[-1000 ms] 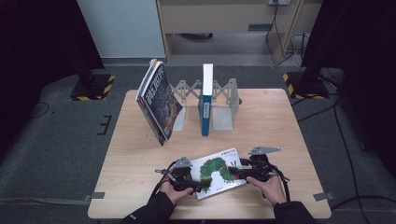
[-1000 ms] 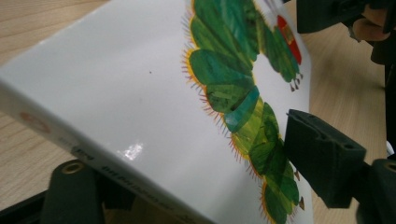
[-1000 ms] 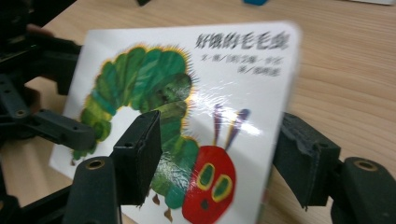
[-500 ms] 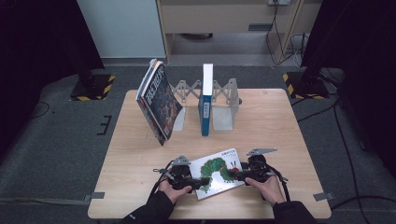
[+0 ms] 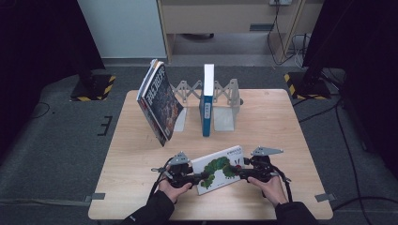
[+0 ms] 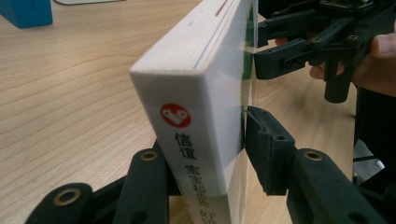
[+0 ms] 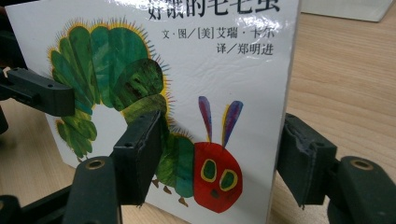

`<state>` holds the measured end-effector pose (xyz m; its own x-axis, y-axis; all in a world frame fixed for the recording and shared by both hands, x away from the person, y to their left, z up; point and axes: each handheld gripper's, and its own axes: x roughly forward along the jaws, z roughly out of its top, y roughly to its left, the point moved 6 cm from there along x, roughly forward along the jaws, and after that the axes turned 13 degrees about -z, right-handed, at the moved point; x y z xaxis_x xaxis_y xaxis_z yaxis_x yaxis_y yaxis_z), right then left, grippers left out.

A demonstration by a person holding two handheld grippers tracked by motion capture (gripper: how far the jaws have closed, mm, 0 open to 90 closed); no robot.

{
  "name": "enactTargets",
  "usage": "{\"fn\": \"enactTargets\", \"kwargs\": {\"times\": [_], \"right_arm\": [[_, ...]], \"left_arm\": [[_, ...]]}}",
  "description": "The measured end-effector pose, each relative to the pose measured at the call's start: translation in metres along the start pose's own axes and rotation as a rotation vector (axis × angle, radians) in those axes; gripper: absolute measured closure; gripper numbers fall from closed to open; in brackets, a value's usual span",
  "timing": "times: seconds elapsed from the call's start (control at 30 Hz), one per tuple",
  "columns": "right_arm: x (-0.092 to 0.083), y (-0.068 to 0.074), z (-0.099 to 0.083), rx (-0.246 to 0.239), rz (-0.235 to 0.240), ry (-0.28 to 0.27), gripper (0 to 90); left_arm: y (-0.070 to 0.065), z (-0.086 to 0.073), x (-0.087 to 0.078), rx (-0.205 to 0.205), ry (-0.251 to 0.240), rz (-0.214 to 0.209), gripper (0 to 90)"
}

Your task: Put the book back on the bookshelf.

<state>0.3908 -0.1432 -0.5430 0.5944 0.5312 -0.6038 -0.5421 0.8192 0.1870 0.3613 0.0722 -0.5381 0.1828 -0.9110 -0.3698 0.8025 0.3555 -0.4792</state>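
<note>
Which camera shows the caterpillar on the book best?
The right gripper view shows it best: the green caterpillar with its red face spreads big across the book cover. The high view shows the caterpillar small and far away. The left gripper view shows the book's white spine and edge, with barely a strip of the cover.

Three books [image 5: 219, 168]; one bookend rack [image 5: 225, 96]; two tongs [image 5: 195, 177]
</note>
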Motion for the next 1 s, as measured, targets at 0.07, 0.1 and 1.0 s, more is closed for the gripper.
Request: {"fn": "enactTargets", "kwargs": {"times": [0.07,0.1,1.0], "right_arm": [[0.001,0.000,-0.001,-0.010,-0.002,-0.017,35.9],[0.001,0.000,-0.001,-0.011,-0.003,-0.016,36.1],[-0.006,-0.002,0.003,0.010,0.026,-0.035,30.8]], "left_arm": [[0.001,-0.002,0.002,-0.001,-0.001,-0.004,60.2],[0.001,-0.005,0.004,0.005,0.016,-0.006,59.5],[-0.012,-0.006,0.009,-0.002,0.070,-0.100,73.8]]}}
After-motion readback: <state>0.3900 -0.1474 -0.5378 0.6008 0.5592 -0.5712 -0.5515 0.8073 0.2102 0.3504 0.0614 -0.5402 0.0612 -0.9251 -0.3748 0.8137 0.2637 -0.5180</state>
